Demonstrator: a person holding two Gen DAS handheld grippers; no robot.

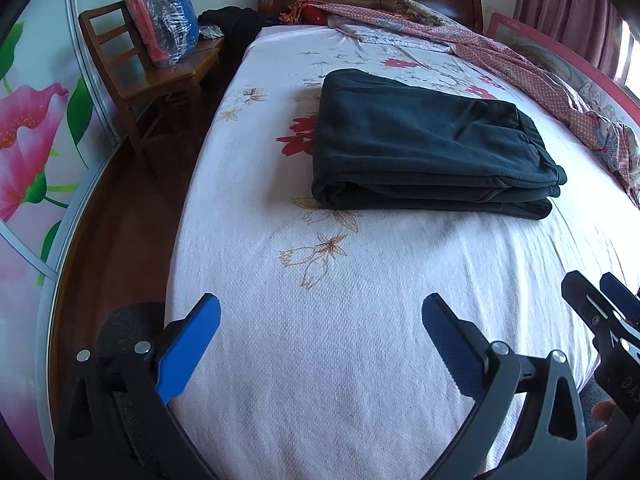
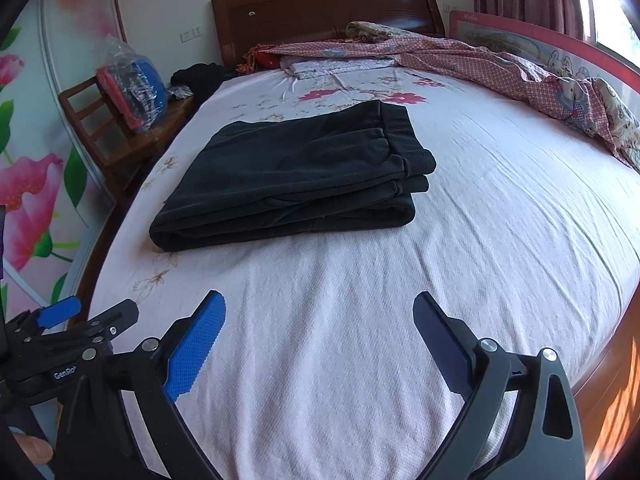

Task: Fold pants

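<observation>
A bedroom: a bed (image 1: pixel 360 360) with a white flowered sheet fills both views, a wooden headboard (image 2: pixel 320 8) at its far end. The dark pants (image 2: pixel 292 176) lie folded in a flat stack in the middle of the mattress, well ahead of both tools. The left view alone shows the floor beside the bed and most of the wooden chair (image 1: pixel 132 80); the right view shows more of the checked quilt (image 2: pixel 500 64). The left tool (image 1: pixel 320 320) and right tool (image 2: pixel 320 320) both hang spread wide over the sheet, holding nothing.
</observation>
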